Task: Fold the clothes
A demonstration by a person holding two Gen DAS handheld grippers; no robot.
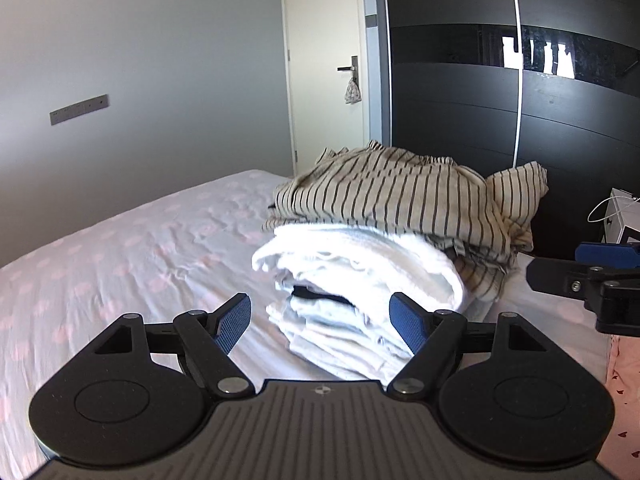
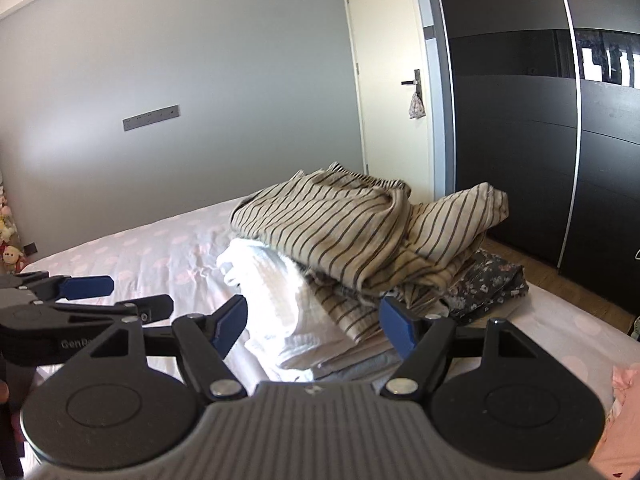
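A stack of folded clothes rests on the bed. On top lies a beige striped garment [image 1: 384,200] [image 2: 340,224], loosely folded. Under it is a thick white folded cloth [image 1: 360,264] [image 2: 272,280], with several pale folded pieces [image 1: 340,344] beneath. A dark floral garment [image 2: 488,284] pokes out on the stack's right side. My left gripper [image 1: 320,314] [image 2: 128,296] is open, and the stack's near end sits just ahead between its blue pads, untouched. My right gripper [image 2: 314,318] [image 1: 568,268] is open too, facing the stack's near side with nothing gripped.
The bed sheet [image 1: 120,264] is pale with pink dots. A white door [image 1: 324,60] and a black wardrobe [image 1: 560,120] stand behind the stack. A white box [image 1: 620,216] is at the right, pink cloth [image 2: 628,400] at the lower right, plush toys [image 2: 10,240] at the far left.
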